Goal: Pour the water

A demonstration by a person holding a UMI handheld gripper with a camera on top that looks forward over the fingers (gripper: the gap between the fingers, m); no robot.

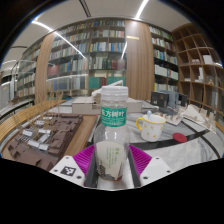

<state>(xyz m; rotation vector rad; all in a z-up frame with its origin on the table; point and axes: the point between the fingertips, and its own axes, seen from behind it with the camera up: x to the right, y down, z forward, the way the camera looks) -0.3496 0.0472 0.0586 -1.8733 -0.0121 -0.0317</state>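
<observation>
Both claw (112,165) fingers grip one upright water bottle (113,125), cap up.

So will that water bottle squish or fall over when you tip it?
Probably a little squishy: the water bottle looks like thin clear plastic, held between the gripper fingers. It is tall and narrow, so likely tippy when standing. The white cap seems still on, so nothing should spill yet.
</observation>
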